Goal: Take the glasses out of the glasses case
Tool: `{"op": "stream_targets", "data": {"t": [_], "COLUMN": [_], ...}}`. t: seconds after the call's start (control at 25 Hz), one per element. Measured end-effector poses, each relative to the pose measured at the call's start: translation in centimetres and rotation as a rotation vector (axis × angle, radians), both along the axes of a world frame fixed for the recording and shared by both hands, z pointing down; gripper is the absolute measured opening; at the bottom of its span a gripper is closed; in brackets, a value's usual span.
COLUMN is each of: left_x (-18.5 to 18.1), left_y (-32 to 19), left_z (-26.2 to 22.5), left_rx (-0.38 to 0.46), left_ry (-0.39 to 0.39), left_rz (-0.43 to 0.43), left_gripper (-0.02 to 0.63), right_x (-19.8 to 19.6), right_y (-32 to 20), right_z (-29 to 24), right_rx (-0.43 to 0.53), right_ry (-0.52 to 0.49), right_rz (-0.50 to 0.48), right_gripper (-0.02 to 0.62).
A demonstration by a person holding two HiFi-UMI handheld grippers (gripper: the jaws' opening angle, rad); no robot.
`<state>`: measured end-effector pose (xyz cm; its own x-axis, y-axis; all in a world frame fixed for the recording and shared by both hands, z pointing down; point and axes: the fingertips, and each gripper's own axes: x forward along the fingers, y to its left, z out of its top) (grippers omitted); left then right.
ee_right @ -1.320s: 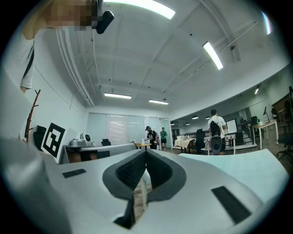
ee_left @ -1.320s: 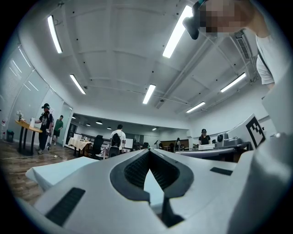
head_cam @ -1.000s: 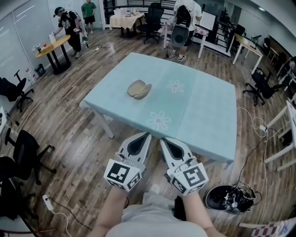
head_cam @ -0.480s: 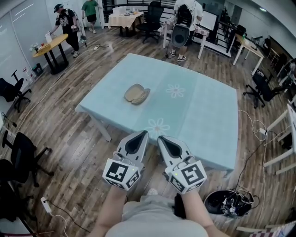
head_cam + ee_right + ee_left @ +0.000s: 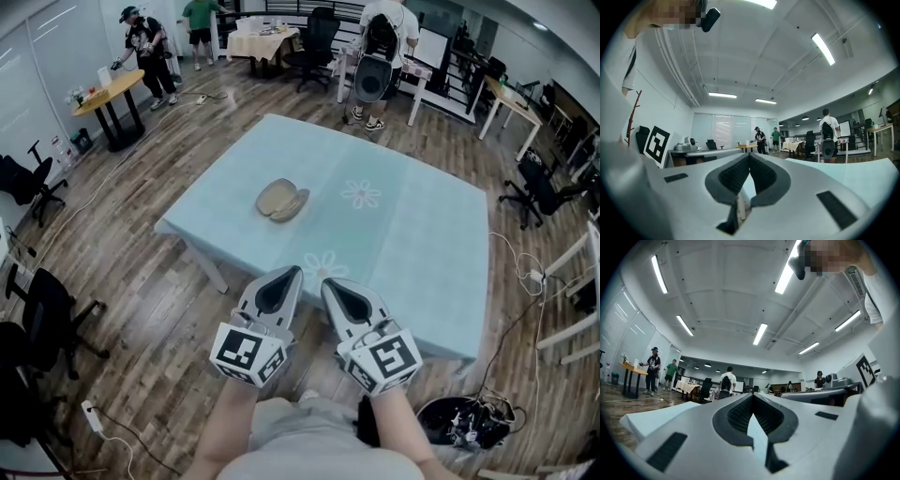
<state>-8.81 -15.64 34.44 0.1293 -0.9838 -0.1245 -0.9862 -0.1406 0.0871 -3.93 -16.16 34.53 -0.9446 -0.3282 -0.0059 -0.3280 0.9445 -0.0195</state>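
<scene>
The glasses case (image 5: 282, 201), a tan oval shell, lies alone on the table (image 5: 412, 244), towards its far left part and well apart from both grippers. From here it cannot be told whether its two halves are latched. It shows a little lower in the head view than a second ago, and the table's near edge has drawn closer to the person.

The table wears a pale blue-green cloth printed with white flowers, one (image 5: 361, 194) to the right of the case and one (image 5: 323, 267) at the near edge. The tips of both grippers now overlap that near edge beside the second flower; a second ago they were just short of it, over the wooden floor (image 5: 141, 309).

The left gripper (image 5: 292, 273) and the right gripper (image 5: 328, 282) point side by side towards the case, each held from behind by a forearm. In the left gripper view the left gripper's (image 5: 753, 397) jaws are closed tip to tip with nothing between them; the right gripper's (image 5: 749, 157) jaws stand the same way in its own view, closed and empty.

The only print to be made out is the black-and-white square pattern on the left marker cube (image 5: 248, 354) and the right marker cube (image 5: 384, 361); it carries no letters.
</scene>
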Motion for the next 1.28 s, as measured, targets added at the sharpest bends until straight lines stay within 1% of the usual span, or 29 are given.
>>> {"op": "stream_targets", "data": {"t": [0.24,0.56,0.76,0.96,1.28], "left_x": [-0.3,-1.0,-1.6,-3.5,-7.6], "left_y": [-0.9,-2.6,-4.3,-6.3,-10.6], "left_z": [0.7,0.8,1.5,1.8,2.1], "left_rx": [-0.015,-0.001,-0.012,-0.015,-0.034], "left_ry": [0.002,0.013,0.007,0.009,0.026], "left_rz": [-0.006,-0.01,0.015,0.043,0.11], "left_gripper": [0.008,0.008,0.009,0.009,0.009], "right_x": [-0.2,-0.6,-1.3,-2.9,-6.9], "right_y": [-1.0,-2.8,-4.3,-6.2,-10.0], "right_z": [0.6,0.9,1.5,1.9,2.2], "right_rx": [-0.009,-0.011,-0.015,-0.021,-0.029], "right_ry": [0.003,0.008,0.014,0.011,0.014], "right_rz": [-0.005,0.0,0.018,0.052,0.115], "right_gripper": [0.008,0.008,0.008,0.008,0.008]}}
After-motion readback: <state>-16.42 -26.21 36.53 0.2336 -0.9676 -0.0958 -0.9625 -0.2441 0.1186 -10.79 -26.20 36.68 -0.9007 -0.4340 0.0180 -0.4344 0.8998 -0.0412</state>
